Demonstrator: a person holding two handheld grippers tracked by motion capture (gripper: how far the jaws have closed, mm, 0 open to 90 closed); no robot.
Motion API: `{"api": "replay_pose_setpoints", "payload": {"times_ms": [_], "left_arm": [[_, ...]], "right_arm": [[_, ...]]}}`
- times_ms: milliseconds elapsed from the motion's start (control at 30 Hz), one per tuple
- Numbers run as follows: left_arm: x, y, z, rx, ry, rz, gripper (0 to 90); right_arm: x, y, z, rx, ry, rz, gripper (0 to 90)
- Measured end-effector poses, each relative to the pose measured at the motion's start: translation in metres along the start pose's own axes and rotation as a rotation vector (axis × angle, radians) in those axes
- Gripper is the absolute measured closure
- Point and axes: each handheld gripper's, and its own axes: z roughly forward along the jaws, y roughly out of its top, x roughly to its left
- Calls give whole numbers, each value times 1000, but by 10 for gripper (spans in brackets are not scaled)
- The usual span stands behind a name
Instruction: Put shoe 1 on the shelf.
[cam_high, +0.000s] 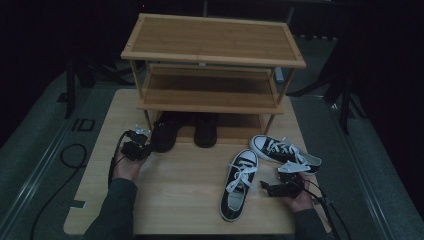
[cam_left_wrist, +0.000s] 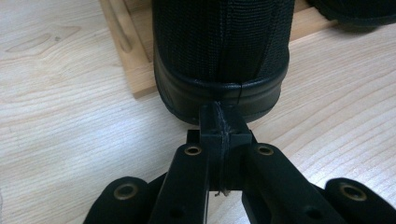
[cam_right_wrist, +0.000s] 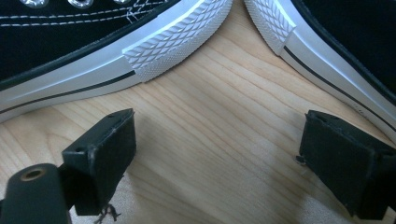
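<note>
Left gripper (jaws together) against black shoe

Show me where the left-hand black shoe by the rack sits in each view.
High view: black shoe left of centre, toe under the rack, just ahead of the left tool.
Left gripper view: black shoe heel-on at top centre, the shut left tool at its heel.
Right gripper view: looks at a sneaker toe.
Shared landmark: the pale wood table.
</note>
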Motion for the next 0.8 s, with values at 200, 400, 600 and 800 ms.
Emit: {"api": "replay_pose_setpoints", "payload": {"times_ms": [200,400,600,800], "left_arm": [[-9,6,5,10,-25,46,894],[-18,11,9,21,-52,99,891],[-6,11,5,-5,-24,47,895],[2,23,12,-12,-5,22,896]], "right_arm": [[0,0,0,-1,-1,-2,108],[0,0,0,-1,-1,-2,108],[0,0,0,0,0,0,108],[0,0,0,0,0,-4,108]]}}
